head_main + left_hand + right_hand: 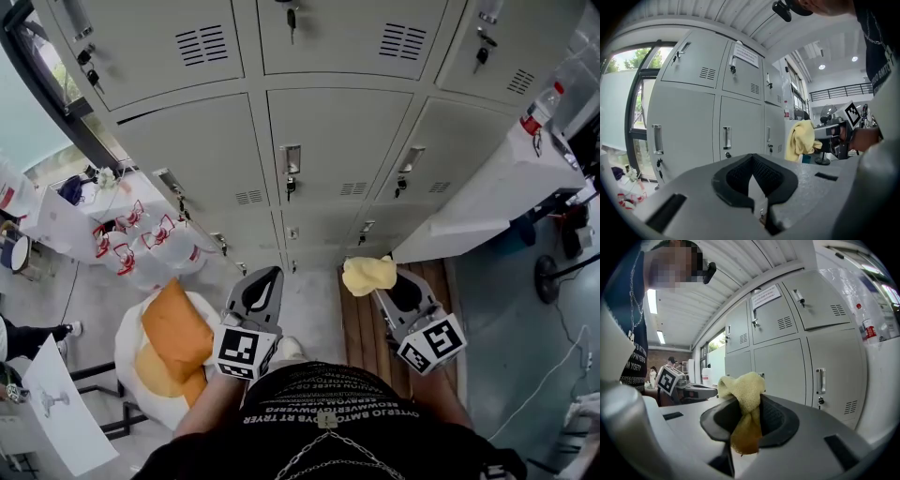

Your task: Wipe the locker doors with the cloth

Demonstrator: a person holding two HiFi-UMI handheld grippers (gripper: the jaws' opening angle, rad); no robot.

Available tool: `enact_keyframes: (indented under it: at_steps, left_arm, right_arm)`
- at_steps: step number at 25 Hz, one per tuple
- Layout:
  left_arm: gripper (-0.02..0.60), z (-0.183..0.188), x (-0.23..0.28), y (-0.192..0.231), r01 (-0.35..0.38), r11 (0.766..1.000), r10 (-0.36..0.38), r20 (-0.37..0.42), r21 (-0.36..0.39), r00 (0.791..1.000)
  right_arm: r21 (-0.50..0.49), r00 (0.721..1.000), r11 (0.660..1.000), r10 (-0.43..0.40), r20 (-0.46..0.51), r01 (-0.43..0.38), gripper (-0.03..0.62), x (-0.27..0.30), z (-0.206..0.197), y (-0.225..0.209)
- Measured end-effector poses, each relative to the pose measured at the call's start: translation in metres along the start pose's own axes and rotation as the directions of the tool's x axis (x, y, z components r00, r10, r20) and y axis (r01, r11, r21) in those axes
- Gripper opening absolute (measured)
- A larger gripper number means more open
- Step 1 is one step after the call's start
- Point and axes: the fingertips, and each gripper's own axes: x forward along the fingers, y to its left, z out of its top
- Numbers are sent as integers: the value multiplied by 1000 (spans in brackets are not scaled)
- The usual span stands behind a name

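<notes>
Locker doors (pixel 342 150) ahead, claws not yet at them. Left claw (pixel 757 192) shut, empty. Right claw (pixel 749 425) clamped on bunched yellow cloth (pixel 368 275). Narrow pinch, so wiping pressure could drag it free. Loose fold may snag handle (pixel 291 159) or key (pixel 292 17).

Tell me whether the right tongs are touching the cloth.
Touching. The right gripper view shows the cloth pinched between the jaws of the right tongs, with one end bunched above them and the other hanging below.

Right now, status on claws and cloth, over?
Right claw shut on yellow cloth. Left claw shut, empty. Cloth short of locker doors, nothing between.
</notes>
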Motion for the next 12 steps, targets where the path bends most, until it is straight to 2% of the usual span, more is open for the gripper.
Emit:
enact_keyframes:
  at_steps: [12]
  left_arm:
    - [3,4,2,58,-1,1000,1,18,-1,1000]
  right_arm:
    - [-30,1000,999,17,6,-17,92,59,14,21]
